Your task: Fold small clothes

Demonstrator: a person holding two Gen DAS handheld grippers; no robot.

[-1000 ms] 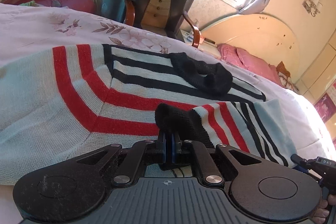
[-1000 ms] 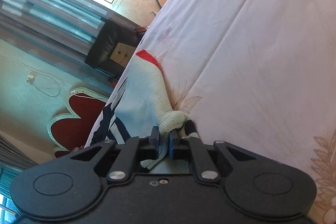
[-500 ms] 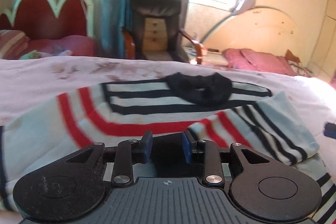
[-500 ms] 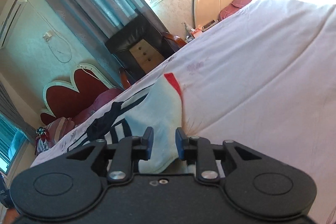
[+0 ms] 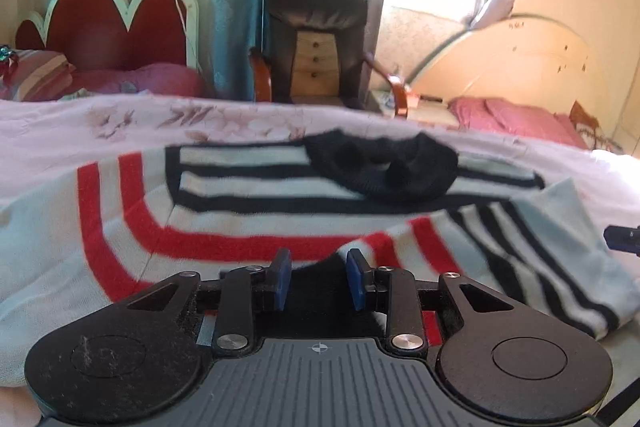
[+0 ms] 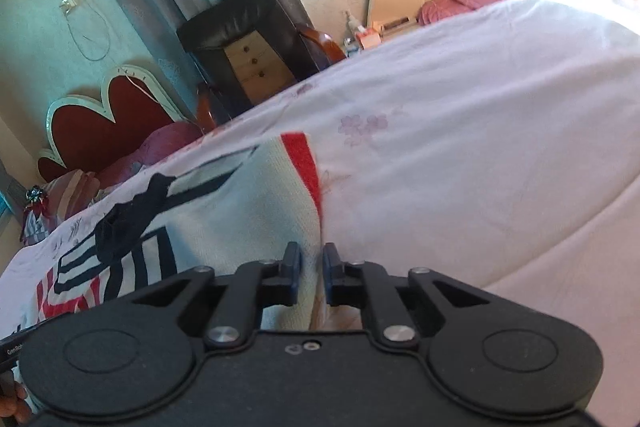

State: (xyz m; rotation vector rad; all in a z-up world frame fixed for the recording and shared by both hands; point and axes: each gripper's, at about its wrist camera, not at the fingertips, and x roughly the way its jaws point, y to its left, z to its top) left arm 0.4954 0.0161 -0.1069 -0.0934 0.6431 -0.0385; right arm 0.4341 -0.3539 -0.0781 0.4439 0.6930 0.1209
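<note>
A small knit sweater with red and black stripes and a black collar lies flat on the bed. One sleeve is folded across its front. My left gripper is open and empty, just above the sleeve's black cuff. In the right wrist view the sweater lies left of centre, its edge running under my right gripper, which is open and holds nothing.
The bed has a pale floral sheet. Behind it stand a dark armchair, a red scalloped headboard and a second bed with pink pillows. The other gripper's tip shows at the right edge.
Both grippers have opened and let go of the sweater: the left released the black cuff, the right released the pale hem. Both have drawn back and levelled out.
</note>
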